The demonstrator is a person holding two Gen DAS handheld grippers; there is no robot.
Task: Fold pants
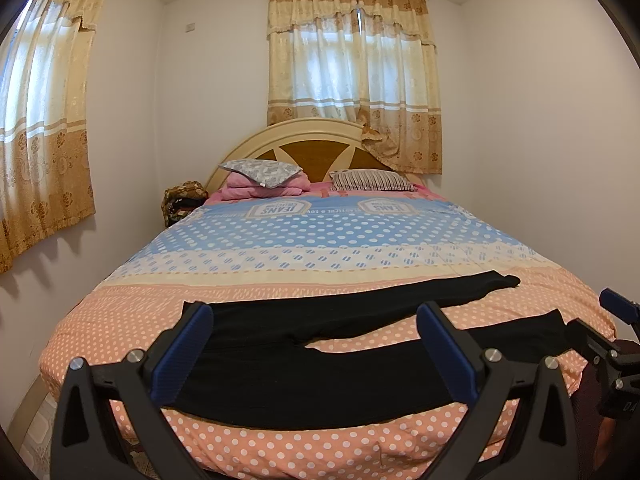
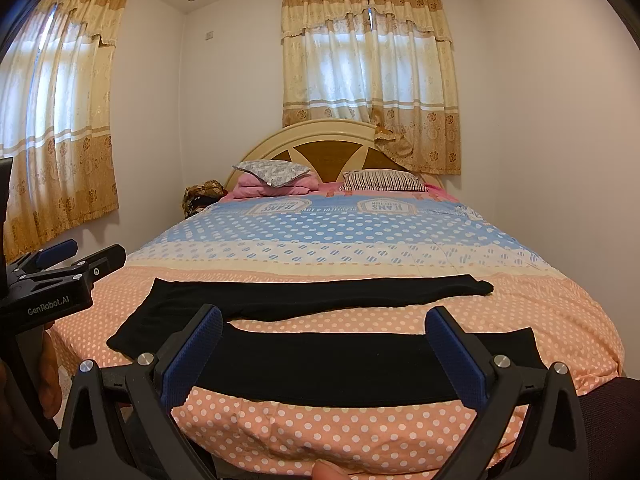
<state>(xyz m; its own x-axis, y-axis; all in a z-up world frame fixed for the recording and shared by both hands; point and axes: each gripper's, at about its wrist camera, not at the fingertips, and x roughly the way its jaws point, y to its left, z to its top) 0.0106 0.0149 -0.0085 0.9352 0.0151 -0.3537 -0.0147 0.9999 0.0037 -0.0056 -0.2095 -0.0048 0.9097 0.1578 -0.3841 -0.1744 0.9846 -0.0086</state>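
A wide bed with a dotted pink, cream and blue quilt (image 2: 360,248) carries one pair of black soft-fabric pants (image 2: 320,364), spread flat across its near end, legs parted, probably laid out ready for folding. Two tools, left tool (image 1: 314,352) and right tool (image 2: 324,356), hover wide open, holding nothing.

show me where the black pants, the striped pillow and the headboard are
black pants (image 2: 332,372): right wrist view, middle of the near leg.
striped pillow (image 2: 384,181): right wrist view, pillow's middle.
headboard (image 2: 320,136): right wrist view, cream arch top.
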